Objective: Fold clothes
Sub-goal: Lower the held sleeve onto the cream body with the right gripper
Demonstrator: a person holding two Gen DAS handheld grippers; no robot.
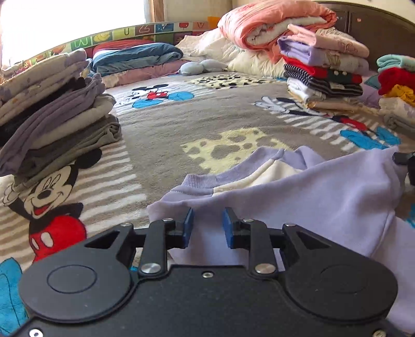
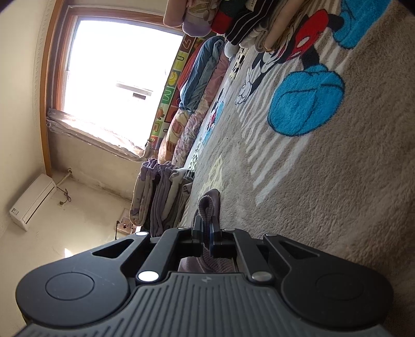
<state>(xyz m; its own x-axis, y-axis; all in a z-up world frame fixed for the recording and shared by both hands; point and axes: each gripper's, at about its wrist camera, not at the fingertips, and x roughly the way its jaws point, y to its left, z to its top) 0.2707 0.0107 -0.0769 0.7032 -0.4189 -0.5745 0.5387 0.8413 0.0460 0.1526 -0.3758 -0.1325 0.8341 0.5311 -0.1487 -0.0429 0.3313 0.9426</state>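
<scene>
- Left wrist view: the left gripper [image 1: 207, 224] hovered low over the near edge of a lilac sweatshirt [image 1: 311, 197], its jaws spread, with cloth showing in the gap between the blue pads [image 1: 188, 225] and nothing clamped.
- The sweatshirt lay rumpled on the near right of the bed [image 1: 166, 134], ribbed neckline [image 1: 199, 180] facing the far side and a cream lining showing inside it; its right part was raised off the blanket, towards a dark object at the right edge.
- A stack of grey and mauve folded clothes [image 1: 54, 124] stood at the near left; two more folded stacks [image 1: 324, 70] stood at the far right, in front of a rolled pink quilt [image 1: 272, 23].
- Right wrist view: this camera was rolled on its side. The right gripper [image 2: 206, 234] had its jaws pressed together on a ribbed lilac edge [image 2: 208, 204], most likely a cuff or hem of the same sweatshirt, held clear of the blanket.
- The grey-and-mauve stack [image 2: 160, 197] showed beyond it, near the window [image 2: 116, 77].
- Judgement: the step in hand looked like picking up and spreading the garment, with no fold made yet.
- The next move probably called for the left jaws to close on the near edge, then both grippers to draw the cloth flat.
</scene>
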